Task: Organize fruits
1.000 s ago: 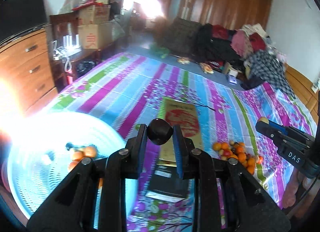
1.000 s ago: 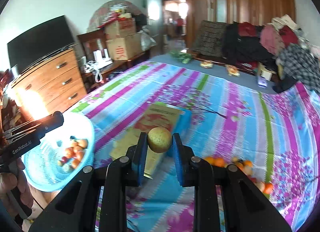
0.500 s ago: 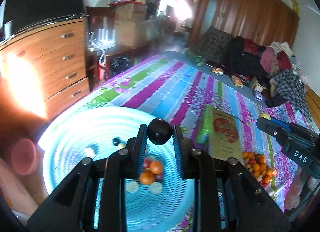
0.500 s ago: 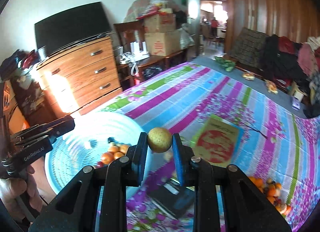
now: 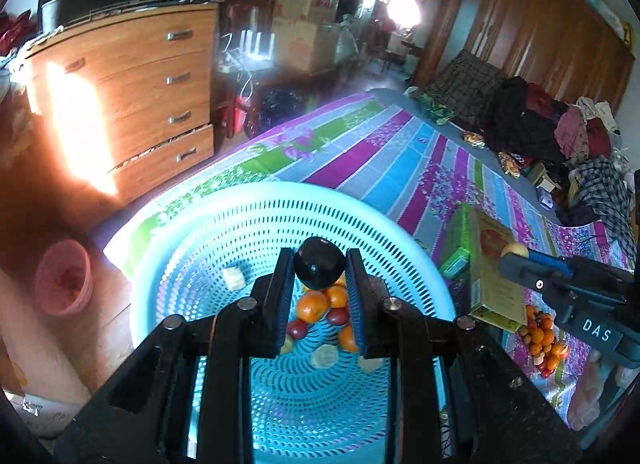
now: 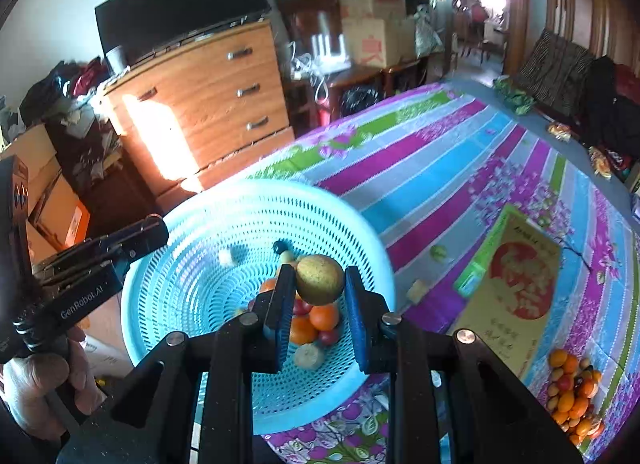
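Note:
My left gripper is shut on a dark purple round fruit and holds it above the light blue perforated basket. My right gripper is shut on a yellow-brown fruit above the same basket. Oranges and small red fruits lie in the basket's bottom, also in the right wrist view. A pile of small oranges and red fruits lies on the striped bedspread at the right, also in the left wrist view.
A flat yellow box lies on the bedspread right of the basket. A wooden chest of drawers stands left of the bed, a pink bowl on the floor. Clothes are piled at the far end.
Both grippers have swung left from over the yellow box to over the blue basket, each still holding its fruit. The basket now fills the lower middle of both views.

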`<action>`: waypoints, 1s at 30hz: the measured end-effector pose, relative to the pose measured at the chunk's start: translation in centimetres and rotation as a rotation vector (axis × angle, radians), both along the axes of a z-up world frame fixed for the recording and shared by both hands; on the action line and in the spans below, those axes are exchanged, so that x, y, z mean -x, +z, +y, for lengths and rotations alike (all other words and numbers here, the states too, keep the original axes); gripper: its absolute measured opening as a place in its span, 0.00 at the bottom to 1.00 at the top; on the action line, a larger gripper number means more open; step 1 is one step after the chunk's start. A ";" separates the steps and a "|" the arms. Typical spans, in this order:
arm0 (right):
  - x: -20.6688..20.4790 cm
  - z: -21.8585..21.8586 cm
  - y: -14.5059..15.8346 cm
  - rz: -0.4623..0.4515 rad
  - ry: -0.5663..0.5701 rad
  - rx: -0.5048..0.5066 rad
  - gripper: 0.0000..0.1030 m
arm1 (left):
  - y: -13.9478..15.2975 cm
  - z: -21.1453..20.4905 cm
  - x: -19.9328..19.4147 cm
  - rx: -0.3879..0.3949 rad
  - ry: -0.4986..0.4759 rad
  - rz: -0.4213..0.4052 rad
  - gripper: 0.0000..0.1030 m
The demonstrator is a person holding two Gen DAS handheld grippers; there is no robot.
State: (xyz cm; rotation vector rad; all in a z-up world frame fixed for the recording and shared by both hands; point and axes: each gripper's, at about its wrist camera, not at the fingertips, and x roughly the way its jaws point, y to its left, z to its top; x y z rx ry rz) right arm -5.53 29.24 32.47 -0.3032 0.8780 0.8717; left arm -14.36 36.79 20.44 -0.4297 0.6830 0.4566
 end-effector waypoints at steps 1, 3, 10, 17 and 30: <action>0.0 0.2 -0.2 0.005 0.003 0.004 0.27 | -0.2 0.3 0.1 0.006 0.003 0.007 0.25; 0.1 0.7 -0.7 0.019 0.014 0.016 0.27 | -0.7 0.7 0.2 0.014 0.006 0.021 0.25; 0.1 1.8 -2.5 0.086 0.035 0.044 0.27 | -1.6 1.2 0.7 0.032 0.006 0.047 0.25; 0.0 2.4 -4.1 0.115 0.044 0.081 0.27 | -2.2 1.6 0.7 0.043 0.000 0.067 0.26; -0.2 2.6 -5.1 0.129 0.039 0.100 0.27 | -2.5 1.8 0.6 0.050 -0.007 0.079 0.26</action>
